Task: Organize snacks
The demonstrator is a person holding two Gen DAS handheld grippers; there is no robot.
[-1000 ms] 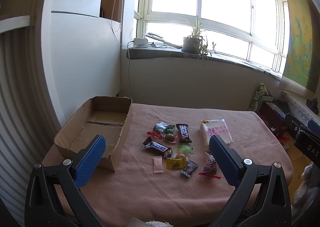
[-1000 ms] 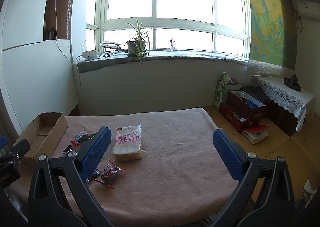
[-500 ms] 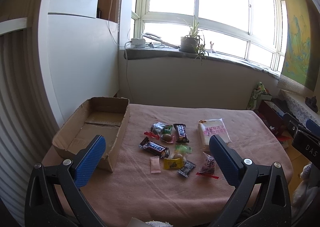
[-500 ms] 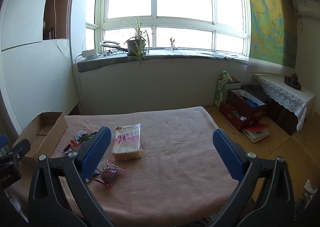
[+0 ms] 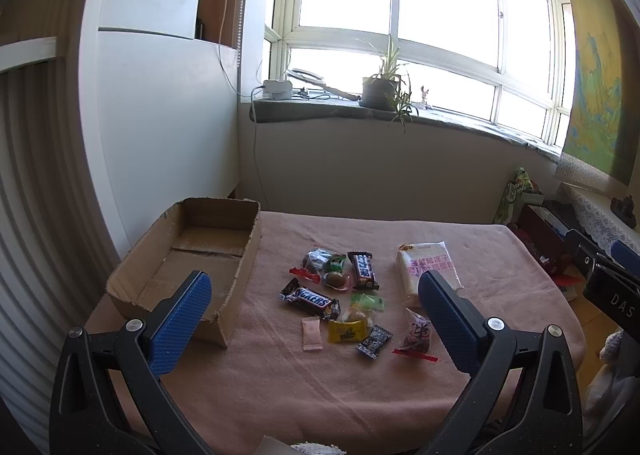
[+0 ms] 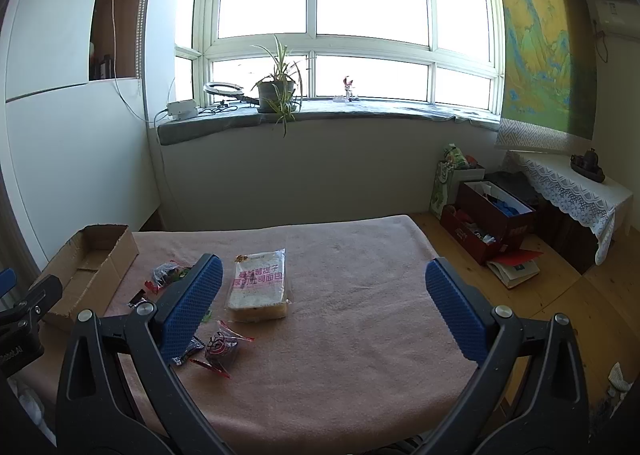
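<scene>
Several small snacks lie on a pink cloth-covered table (image 5: 360,387): a Snickers bar (image 5: 310,299), a second dark chocolate bar (image 5: 363,270), a yellow candy (image 5: 347,331), a pink sachet (image 5: 311,333), a red-ended wrapped sweet (image 5: 416,335). A white bread packet (image 5: 428,269) lies to their right; it also shows in the right wrist view (image 6: 259,283). An open, empty cardboard box (image 5: 188,255) stands at the left. My left gripper (image 5: 314,319) is open, held above the near snacks. My right gripper (image 6: 322,307) is open and empty over the table's right half.
A windowsill with a potted plant (image 6: 278,93) runs behind the table. White cabinets stand at the left. Red boxes (image 6: 486,221) and a book lie on the wooden floor at the right, beside a lace-covered side table (image 6: 568,187).
The left wrist view has shifted slightly; box and snacks sit a little further left and lower in frame. The right gripper has barely moved. Both stay open.
</scene>
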